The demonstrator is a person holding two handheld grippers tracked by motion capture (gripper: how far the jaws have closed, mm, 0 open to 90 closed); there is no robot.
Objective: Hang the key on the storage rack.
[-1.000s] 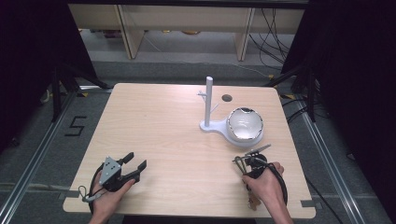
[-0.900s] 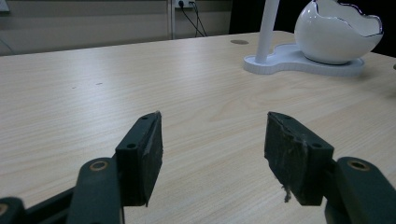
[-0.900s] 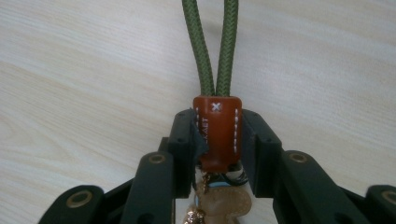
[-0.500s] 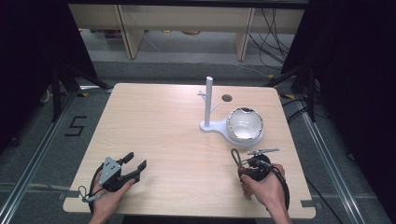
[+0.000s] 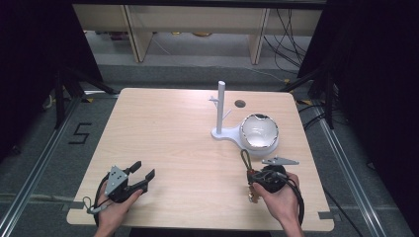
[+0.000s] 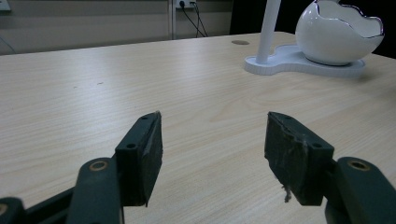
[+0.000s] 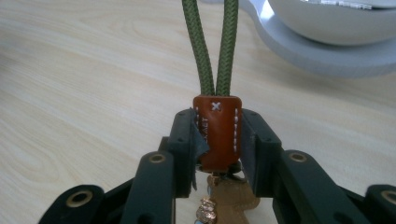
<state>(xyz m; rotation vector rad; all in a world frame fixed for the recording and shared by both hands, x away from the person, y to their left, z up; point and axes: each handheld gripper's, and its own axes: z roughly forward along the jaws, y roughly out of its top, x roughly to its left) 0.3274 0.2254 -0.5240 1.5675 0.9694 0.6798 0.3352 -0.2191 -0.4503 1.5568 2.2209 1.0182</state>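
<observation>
My right gripper [image 7: 217,140] is shut on the brown leather tab [image 7: 217,128] of a keychain. Its green cord loop [image 7: 212,46] runs forward from the jaws toward the white stand's base [image 7: 322,51]. Brass bits hang under the tab. In the high view the right gripper [image 5: 253,174] sits near the table's front right, with the cord loop [image 5: 245,158] pointing at the white egg-shaped bowl [image 5: 259,132]. A white pole with pegs [image 5: 221,106] rises beside the bowl. My left gripper [image 5: 143,170] rests at the front left, open and holding nothing [image 6: 212,144].
The stand with pole [image 6: 268,28] and bowl [image 6: 338,32] sits at the far right of the light wooden table [image 5: 168,128]. A small dark hole [image 5: 240,103] marks the tabletop behind the pole. Shelving and cables lie beyond the far edge.
The right hand has turned a little and drawn slightly toward the near edge, with the keychain still in its jaws. The left hand has stayed put.
</observation>
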